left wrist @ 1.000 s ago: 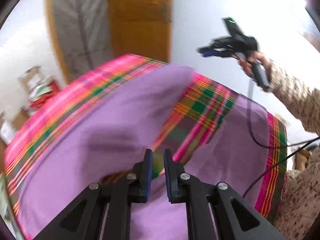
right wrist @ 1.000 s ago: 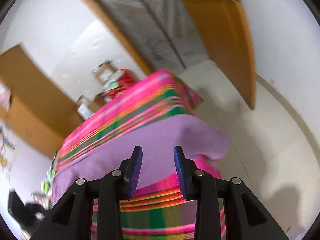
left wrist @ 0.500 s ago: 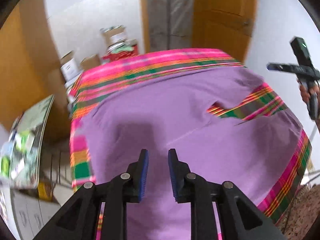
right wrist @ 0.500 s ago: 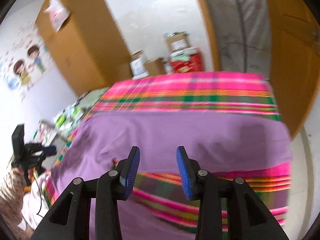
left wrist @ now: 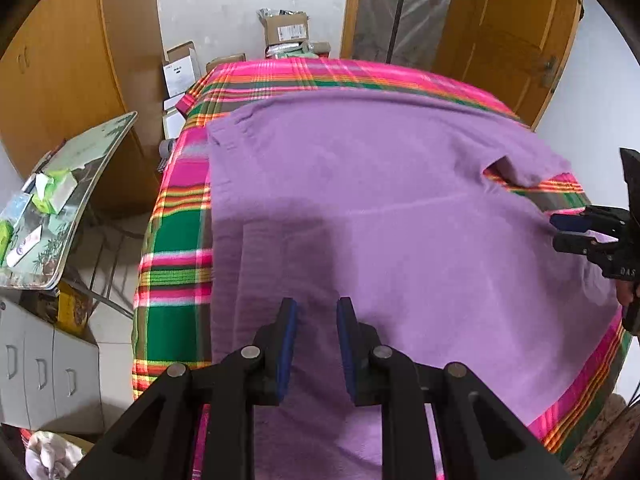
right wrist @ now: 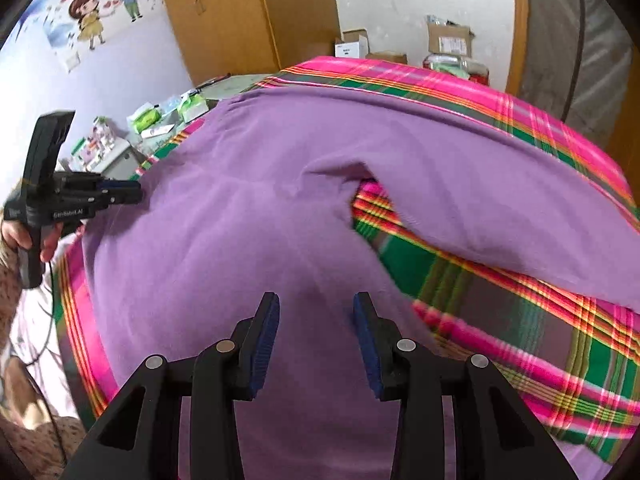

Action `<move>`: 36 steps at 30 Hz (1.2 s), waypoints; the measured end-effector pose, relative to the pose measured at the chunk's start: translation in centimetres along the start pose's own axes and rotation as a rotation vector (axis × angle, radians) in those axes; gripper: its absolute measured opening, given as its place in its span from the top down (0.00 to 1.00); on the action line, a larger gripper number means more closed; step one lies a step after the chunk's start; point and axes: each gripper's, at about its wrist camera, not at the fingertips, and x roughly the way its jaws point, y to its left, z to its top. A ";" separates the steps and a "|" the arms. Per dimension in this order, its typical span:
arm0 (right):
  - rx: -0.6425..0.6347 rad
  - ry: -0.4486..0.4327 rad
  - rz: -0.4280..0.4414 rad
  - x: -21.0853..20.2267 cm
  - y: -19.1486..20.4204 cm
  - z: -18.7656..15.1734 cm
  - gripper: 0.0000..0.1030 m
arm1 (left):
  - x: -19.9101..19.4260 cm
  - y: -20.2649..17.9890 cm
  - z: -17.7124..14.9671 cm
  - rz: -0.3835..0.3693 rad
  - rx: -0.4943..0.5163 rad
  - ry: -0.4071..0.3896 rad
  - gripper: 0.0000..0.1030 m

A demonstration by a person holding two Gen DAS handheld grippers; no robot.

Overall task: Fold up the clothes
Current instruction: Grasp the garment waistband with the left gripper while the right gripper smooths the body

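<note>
**Left wrist view.** Item: one purple garment [left wrist: 380,208], lying spread over a table under a pink-and-green plaid cloth [left wrist: 176,240]. A sleeve [left wrist: 528,168] lay out toward the right edge, with a wedge of plaid showing beneath it. The left gripper [left wrist: 314,332] hung over the near part of the fabric, jaws set narrow and empty, nothing pressed between the pads; they had just been opening. The right gripper [left wrist: 568,232] stood at the far right rim, above the garment's side. Compared with a second earlier, when the cloth lay bunched with a raised fold and much plaid bared, the garment now lay flatter and the camera's tilt had levelled out.

**Right wrist view.** Same garment [right wrist: 248,220], sleeve [right wrist: 500,208] running off to the right across the plaid. The right gripper [right wrist: 316,336] hovered over the body panel, jaws moderately apart and empty, having just widened. The left gripper [right wrist: 120,196] showed at the left edge, in a hand [right wrist: 24,232]. A second earlier this view leaned steeply and took in only the far end.

**Handling note.** Judged light, soft and limp, likely to sag and drag on the plaid; best pinched at a seam, such as the sleeve cuff or a shoulder edge, not mid-panel.
</note>
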 end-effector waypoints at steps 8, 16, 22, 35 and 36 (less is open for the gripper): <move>0.099 -0.014 -0.010 0.0 0.6 -0.1 0.61 | 0.0 2.0 0.3 0.000 -0.072 -0.048 0.80; 0.088 -0.033 0.025 0.5 3.0 1.0 0.61 | 1.6 5.6 2.5 -0.096 -0.225 -0.031 0.69; 0.062 -0.034 0.041 1.2 4.5 1.5 0.61 | 2.6 6.4 3.9 -0.203 -0.238 -0.016 0.69; 0.067 -0.027 0.070 2.2 5.4 2.0 0.61 | 2.8 7.4 3.3 -0.255 -0.319 0.014 0.72; 0.064 -0.027 0.073 2.3 5.5 2.1 0.61 | 2.7 7.3 3.3 -0.249 -0.318 0.015 0.74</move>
